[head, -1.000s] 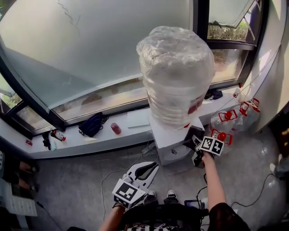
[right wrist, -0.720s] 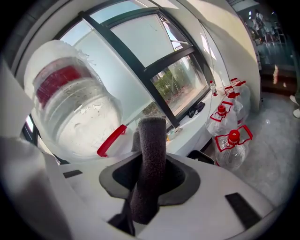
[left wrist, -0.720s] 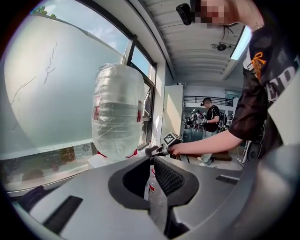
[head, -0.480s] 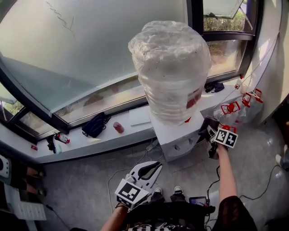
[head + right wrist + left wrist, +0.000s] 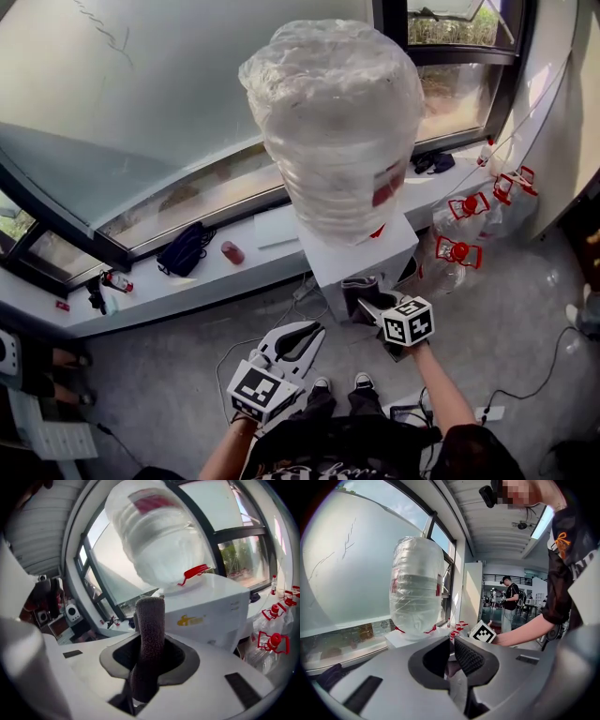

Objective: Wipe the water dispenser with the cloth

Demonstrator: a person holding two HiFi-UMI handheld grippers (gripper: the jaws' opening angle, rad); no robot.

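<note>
Cloth [image 5: 150,616], clamped lengthwise in right hand-held gripper [image 5: 150,645], points at the water dispenser [image 5: 213,609]; left hand-held gripper [image 5: 451,652] closed, empty.

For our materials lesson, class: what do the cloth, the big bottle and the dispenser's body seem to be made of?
The cloth: probably terry or microfibre, grey-brown, matte; its surface looks nubbly and fuzzy. The bottle: likely clear plastic, glossy, ribbed, under crinkled transparent wrap. The dispenser body: white plastic or painted metal, smooth with soft sheen; I cannot tell which.
</note>
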